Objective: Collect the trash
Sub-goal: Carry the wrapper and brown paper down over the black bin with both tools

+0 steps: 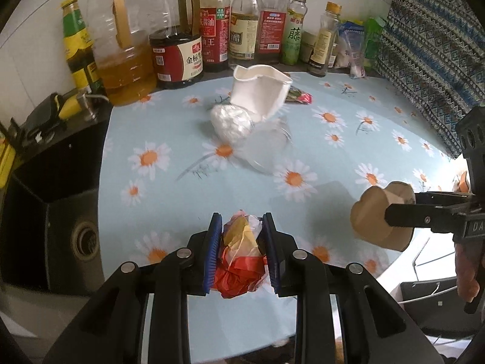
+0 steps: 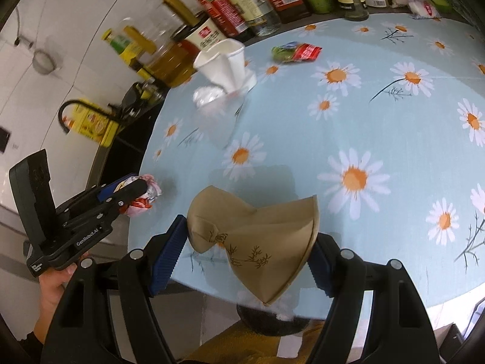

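Note:
My left gripper (image 1: 241, 227) is shut on a crumpled red, yellow and white wrapper (image 1: 242, 251), held above the near edge of the daisy-print table (image 1: 169, 188); the same wrapper (image 2: 145, 191) shows at the left of the right wrist view. My right gripper (image 2: 250, 239) is shut on a crushed brown paper cup (image 2: 257, 242), seen also as the brown cup (image 1: 379, 221) at the right. Further back lie a crushed white paper cup (image 1: 260, 91), a clear plastic wad (image 1: 232, 121), a crushed clear cup (image 1: 266, 148) and a red-green snack packet (image 2: 295, 52).
Several oil, vinegar and sauce bottles (image 1: 182, 45) line the table's far edge. A dark sink (image 1: 75, 227) with a drain sits left of the table. A patterned cloth (image 1: 430, 51) hangs at the right. A person's hand (image 2: 57, 282) holds the left gripper.

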